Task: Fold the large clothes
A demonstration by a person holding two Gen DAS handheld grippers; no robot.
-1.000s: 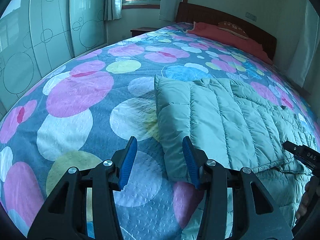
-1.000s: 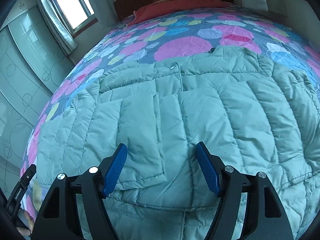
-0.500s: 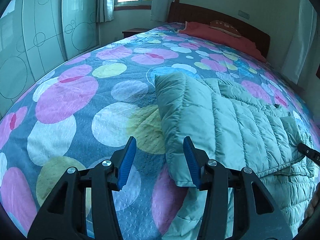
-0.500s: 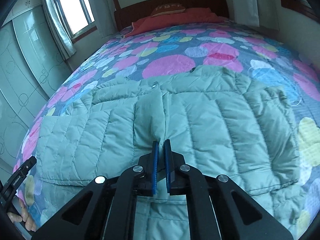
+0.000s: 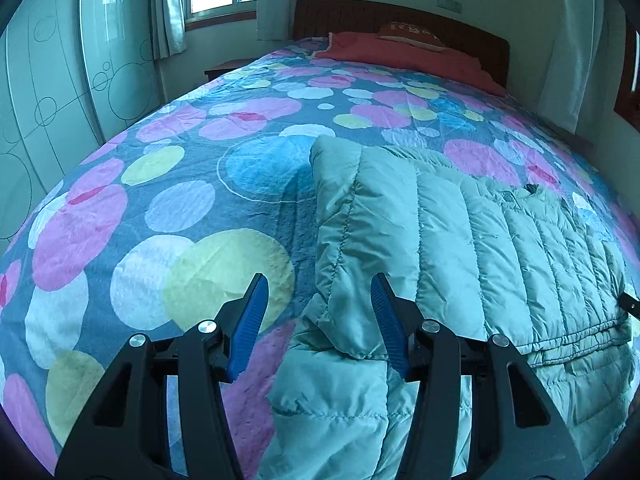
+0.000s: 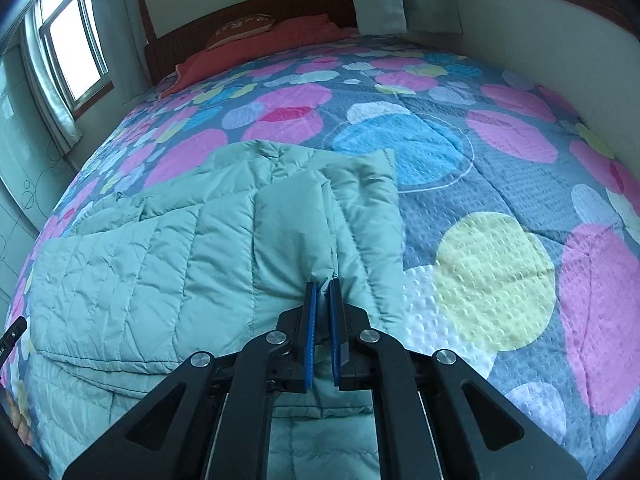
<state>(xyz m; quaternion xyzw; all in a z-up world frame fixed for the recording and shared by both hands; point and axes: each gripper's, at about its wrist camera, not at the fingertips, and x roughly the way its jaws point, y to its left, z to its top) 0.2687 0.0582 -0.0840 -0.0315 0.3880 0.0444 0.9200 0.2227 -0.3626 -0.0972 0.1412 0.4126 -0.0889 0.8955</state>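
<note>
A pale green quilted puffer jacket lies on the bed, its left part folded over the body. My left gripper is open, its jaws either side of the folded layer's near left corner, and holds nothing. In the right wrist view the jacket fills the left half. My right gripper is shut on a pinched fold of the jacket's right side and holds it up off the bed. The right gripper's tip shows at the left view's right edge.
The bedspread with big coloured circles covers a large bed. A red pillow and blanket lie by the wooden headboard. A wardrobe with circle patterns stands on the left, a wall on the right.
My right gripper closed on the jacket's right side and pulled it over toward the middle. My left gripper moved closer to the folded left corner and stayed open.
</note>
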